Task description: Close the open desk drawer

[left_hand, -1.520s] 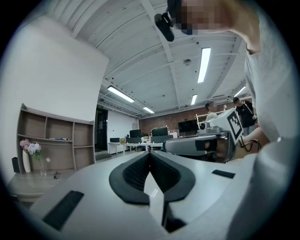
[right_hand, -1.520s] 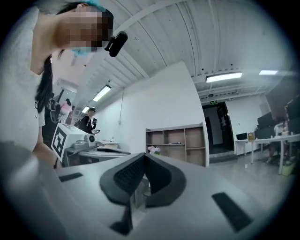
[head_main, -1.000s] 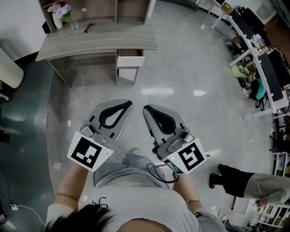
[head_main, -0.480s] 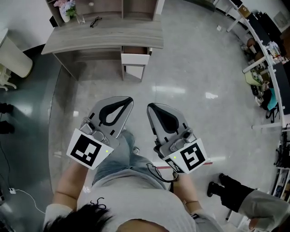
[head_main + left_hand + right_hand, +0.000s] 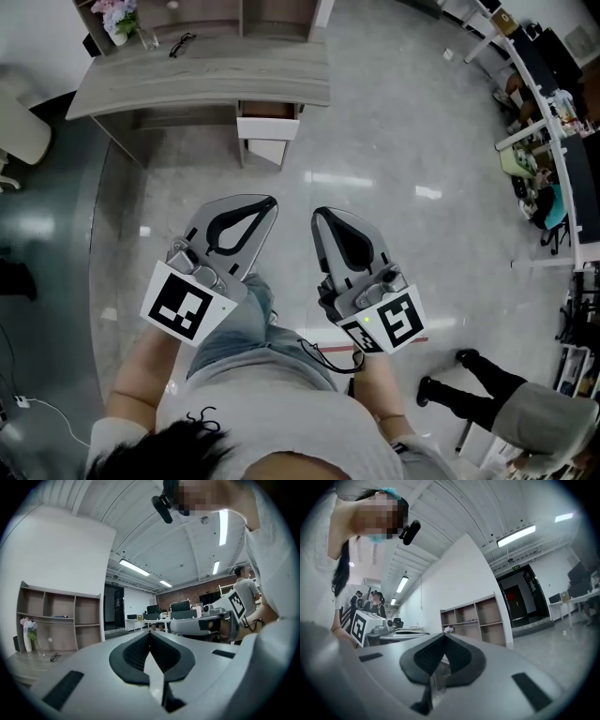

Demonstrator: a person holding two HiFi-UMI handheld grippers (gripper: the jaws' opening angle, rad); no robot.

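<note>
The grey wooden desk (image 5: 202, 80) stands at the far end of the head view. Its white drawer (image 5: 267, 125) is pulled out below the right end of the top. Both grippers hang in the air well short of it, above the shiny floor. My left gripper (image 5: 269, 201) is shut with nothing in it, and its jaws meet at the tip (image 5: 150, 633). My right gripper (image 5: 318, 215) is also shut and empty (image 5: 444, 635). They point side by side toward the desk.
A shelf unit (image 5: 239, 14) stands behind the desk; flowers in a vase (image 5: 117, 21) and glasses (image 5: 181, 42) lie on the top. A white chair (image 5: 19, 131) is at the left, office desks (image 5: 539, 103) at the right, another person's legs (image 5: 483, 375) at the lower right.
My knee has stepped forward under the grippers and the view has swayed a little. Both grippers stay shut and side by side. The drawer stays pulled out.
</note>
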